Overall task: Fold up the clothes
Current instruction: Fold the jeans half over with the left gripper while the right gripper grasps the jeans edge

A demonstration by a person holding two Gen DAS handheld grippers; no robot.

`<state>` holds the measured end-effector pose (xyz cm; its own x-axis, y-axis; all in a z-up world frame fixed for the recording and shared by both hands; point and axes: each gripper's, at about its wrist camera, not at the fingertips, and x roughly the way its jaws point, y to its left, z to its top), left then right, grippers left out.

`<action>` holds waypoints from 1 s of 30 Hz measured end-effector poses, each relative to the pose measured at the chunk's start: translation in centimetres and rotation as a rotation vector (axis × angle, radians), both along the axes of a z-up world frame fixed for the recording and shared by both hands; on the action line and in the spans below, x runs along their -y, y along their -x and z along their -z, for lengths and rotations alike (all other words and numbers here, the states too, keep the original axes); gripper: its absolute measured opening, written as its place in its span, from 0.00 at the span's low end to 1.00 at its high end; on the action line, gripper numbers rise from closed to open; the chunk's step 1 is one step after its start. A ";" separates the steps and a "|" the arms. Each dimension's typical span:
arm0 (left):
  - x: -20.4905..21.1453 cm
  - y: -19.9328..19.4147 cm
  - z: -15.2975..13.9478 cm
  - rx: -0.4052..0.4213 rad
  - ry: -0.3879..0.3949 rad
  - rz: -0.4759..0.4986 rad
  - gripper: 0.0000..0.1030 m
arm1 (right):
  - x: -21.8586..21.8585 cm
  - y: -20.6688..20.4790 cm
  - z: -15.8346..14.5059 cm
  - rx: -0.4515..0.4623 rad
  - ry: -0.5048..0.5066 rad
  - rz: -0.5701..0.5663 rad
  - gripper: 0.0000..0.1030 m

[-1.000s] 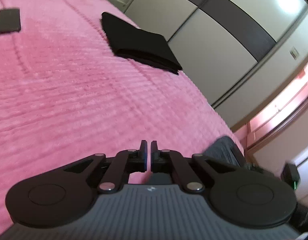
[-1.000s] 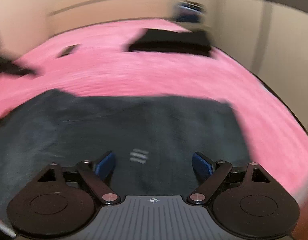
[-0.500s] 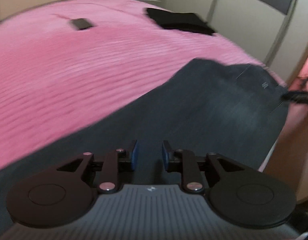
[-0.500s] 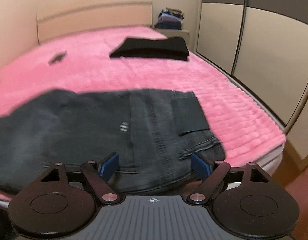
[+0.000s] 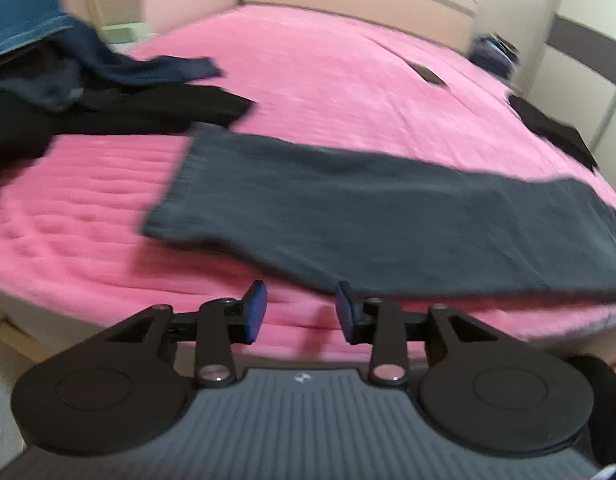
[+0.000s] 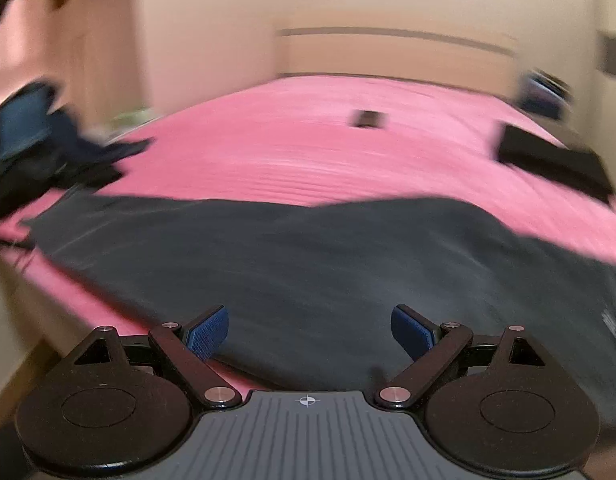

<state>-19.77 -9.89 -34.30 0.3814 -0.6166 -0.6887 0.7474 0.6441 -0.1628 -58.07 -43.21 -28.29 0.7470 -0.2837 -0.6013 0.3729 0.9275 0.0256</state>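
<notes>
Grey trousers (image 5: 387,216) spread flat along near edge of pink bed (image 5: 327,80), not yet folded; black folded garment (image 5: 555,132) finished at far right, unsorted pile (image 5: 48,92) waiting at left. Left gripper (image 5: 300,316) and right gripper (image 6: 308,332) both spread apart, holding nothing, short of the cloth. Waistband cut off at frame edge; right view blurred
</notes>
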 end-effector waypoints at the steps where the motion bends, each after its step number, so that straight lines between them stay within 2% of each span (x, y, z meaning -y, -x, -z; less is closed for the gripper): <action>1: -0.9 -0.8 -0.2 0.000 0.017 -0.026 0.38 | -0.5 -1.4 -0.1 -0.006 0.010 -0.045 0.88; 5: -2.8 -4.1 -1.0 -0.017 0.075 -0.106 0.48 | -1.8 -7.4 0.0 -0.027 0.041 -0.230 0.88; 8: -3.1 -6.6 -1.4 -0.027 0.094 -0.151 0.48 | -2.0 -12.5 0.5 -0.049 0.071 -0.369 0.88; 10: -2.2 -8.1 -1.5 -0.025 0.080 -0.137 0.48 | -2.2 -16.0 0.8 -0.064 0.091 -0.461 0.88; 14: 1.2 -11.3 -1.9 0.011 0.030 -0.026 0.48 | -2.1 -22.3 1.8 -0.105 0.136 -0.600 0.87; 15: 2.2 -12.2 -1.9 0.004 0.019 0.003 0.48 | -1.7 -23.7 2.1 -0.116 0.135 -0.618 0.78; 17: 4.3 -13.7 -1.7 0.004 -0.011 0.044 0.47 | -1.1 -25.8 2.8 -0.143 0.128 -0.645 0.69; 19: 6.0 -14.6 -1.4 0.015 -0.040 0.074 0.44 | -0.7 -27.3 3.6 -0.170 0.129 -0.669 0.69; 20: 6.8 -14.9 -1.2 0.014 -0.052 0.092 0.39 | -0.6 -28.0 4.1 -0.185 0.135 -0.679 0.64; 21: 7.5 -15.1 -0.9 0.008 -0.066 0.111 0.37 | -0.6 -28.5 4.6 -0.200 0.142 -0.686 0.52; 23: 8.6 -15.3 -0.2 0.019 -0.112 0.136 0.20 | -0.2 -29.0 5.5 -0.222 0.125 -0.690 0.42; 24: 8.9 -15.2 -0.1 0.045 -0.136 0.138 0.16 | 0.1 -28.8 5.6 -0.220 0.101 -0.685 0.31; 25: 8.9 -15.2 -0.2 0.059 -0.130 0.139 0.09 | 0.4 -28.6 5.6 -0.216 0.067 -0.677 0.23; 26: 8.7 -15.1 -0.4 0.069 -0.114 0.140 0.09 | 0.6 -28.4 5.6 -0.209 0.047 -0.666 0.06; 27: 8.2 -15.2 -0.7 0.076 -0.080 0.138 0.09 | 0.7 -28.4 5.4 -0.203 0.052 -0.657 0.01; 30: 7.3 -15.6 -1.3 0.081 0.007 0.126 0.09 | 0.9 -28.8 5.2 -0.185 0.074 -0.641 0.01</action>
